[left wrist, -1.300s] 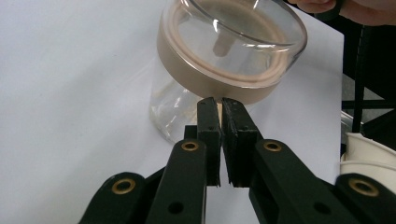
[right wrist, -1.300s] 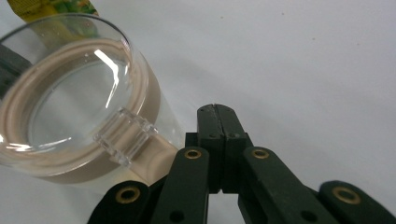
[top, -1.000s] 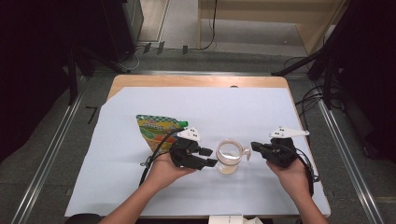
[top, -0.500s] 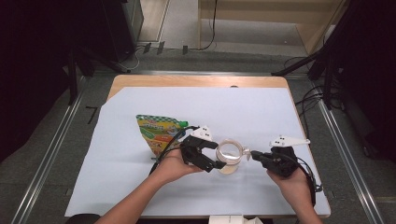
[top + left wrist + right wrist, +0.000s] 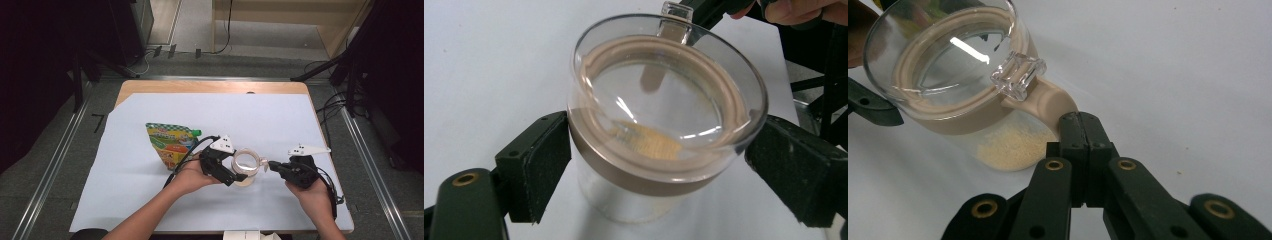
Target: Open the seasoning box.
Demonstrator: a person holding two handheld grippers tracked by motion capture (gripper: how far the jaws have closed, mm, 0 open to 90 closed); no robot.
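A clear jar [image 5: 246, 165] with a beige lid ring and some yellowish powder in the bottom stands on the white sheet [image 5: 250, 115]. My left gripper [image 5: 235, 175] straddles the jar [image 5: 664, 125]. Its jaws have just been opening, and its pads [image 5: 541, 167] now stand beside the ring with the jar between them, unsqueezed. My right gripper [image 5: 1080, 127] is shut on the beige handle tab [image 5: 1048, 102] that sticks out from the jar [image 5: 948, 75]. From above, the right gripper [image 5: 272, 167] sits just right of the jar.
A green and yellow spouted pouch [image 5: 172, 142] lies flat to the left of the left hand. The wooden table edge [image 5: 210, 86] runs along the back, with cables on the floor beyond it. A white object [image 5: 247, 235] pokes in at the near edge.
The left hand has shifted right, and its jaws have spread to either side of the jar. The right gripper and the jar have stayed where they were.
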